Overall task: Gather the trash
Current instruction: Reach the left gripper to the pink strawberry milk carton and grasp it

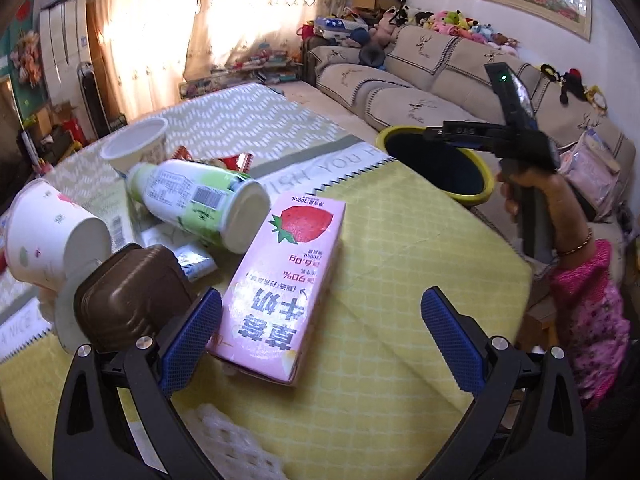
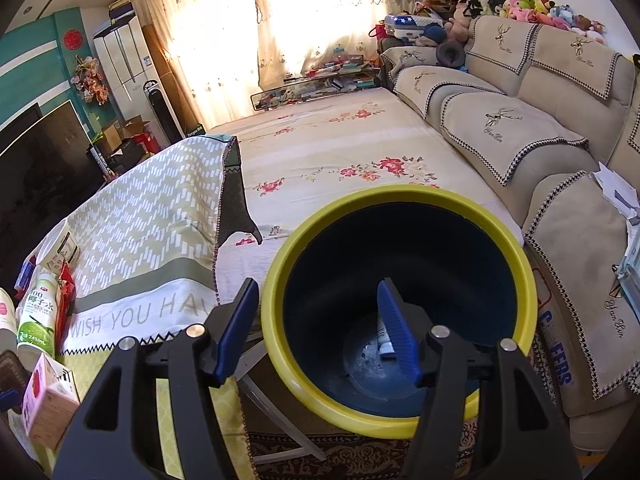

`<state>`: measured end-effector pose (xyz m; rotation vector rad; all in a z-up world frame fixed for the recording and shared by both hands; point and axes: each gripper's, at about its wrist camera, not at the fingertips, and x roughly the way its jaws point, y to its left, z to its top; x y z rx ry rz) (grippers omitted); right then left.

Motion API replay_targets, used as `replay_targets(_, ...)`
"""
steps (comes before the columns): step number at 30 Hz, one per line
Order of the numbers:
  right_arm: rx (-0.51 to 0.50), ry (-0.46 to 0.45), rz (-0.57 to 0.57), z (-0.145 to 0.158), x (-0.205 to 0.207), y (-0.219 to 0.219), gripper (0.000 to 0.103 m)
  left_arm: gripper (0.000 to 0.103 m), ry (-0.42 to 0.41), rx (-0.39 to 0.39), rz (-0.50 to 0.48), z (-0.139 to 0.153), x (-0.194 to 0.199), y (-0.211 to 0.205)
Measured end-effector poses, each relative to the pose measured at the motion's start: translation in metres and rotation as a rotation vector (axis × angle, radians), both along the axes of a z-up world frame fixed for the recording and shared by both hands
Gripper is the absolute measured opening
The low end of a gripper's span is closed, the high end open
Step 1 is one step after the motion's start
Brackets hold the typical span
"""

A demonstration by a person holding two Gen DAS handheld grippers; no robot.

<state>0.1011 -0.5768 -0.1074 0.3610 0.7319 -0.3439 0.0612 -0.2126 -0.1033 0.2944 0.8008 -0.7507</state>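
carton [image 1: 286,280]: glossy paper | tablecloth [image 1: 400,300]: matt cloth | bin [image 2: 400,416]: smooth plastic

Right tongs [image 2: 318,330] held apart, nothing gripped, poised over yellow-rimmed bin [image 2: 280,280]. Small tube [image 2: 385,338] seen on bin floor, partly hidden behind right pad. Strawberry carton [image 2: 48,408] and green bottle [image 2: 38,318] seen on desk [image 2: 132,308], far left of tongs.

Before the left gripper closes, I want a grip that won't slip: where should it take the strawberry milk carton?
Judging by its pose, grip the strawberry milk carton across its narrow width at mid-body, coming from above. It lies flat with long parallel sides, and the left gripper is already open around its near end.
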Motion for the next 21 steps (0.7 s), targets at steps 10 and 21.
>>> replay_targets(10, 0.01, 0.0, 0.022, -0.001, 0.004, 0.007, 0.06, 0.099, -0.021, 0.046, -0.027, 0.003, -0.007, -0.008)
replay_targets(21, 0.012, 0.004, 0.043, -0.001, 0.007, 0.013, 0.06, 0.099, -0.026, 0.137, -0.046, -0.006, -0.001, -0.016)
